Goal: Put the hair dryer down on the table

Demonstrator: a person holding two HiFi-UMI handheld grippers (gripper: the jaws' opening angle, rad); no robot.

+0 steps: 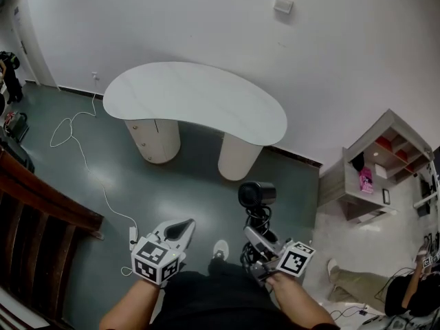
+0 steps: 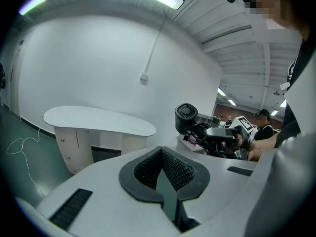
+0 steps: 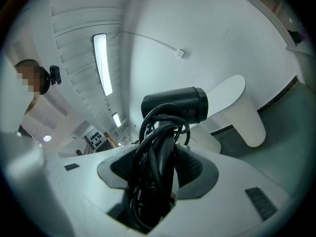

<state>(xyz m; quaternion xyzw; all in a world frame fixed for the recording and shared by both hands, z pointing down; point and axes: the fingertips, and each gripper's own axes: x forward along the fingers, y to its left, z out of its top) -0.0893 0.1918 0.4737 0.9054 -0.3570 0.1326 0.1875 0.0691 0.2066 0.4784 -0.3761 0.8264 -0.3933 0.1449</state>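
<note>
While the right gripper is clamped on the handle of the black, round-barrelled plastic hair dryer, with the black cord bundled round that handle between its jaws, the dryer hangs in the air above the dark green floor. It is well short of the white kidney-shaped table on its two cream rounded legs. The barrel stands above the jaws. The left gripper holds nothing, its jaws together at the tips, beside the right one.

The left gripper has dark ribbed fingers touching at the tips, with nothing between them. Beyond them to the left stands a white kidney-shaped surface, and to the right a black hair dryer.
</note>
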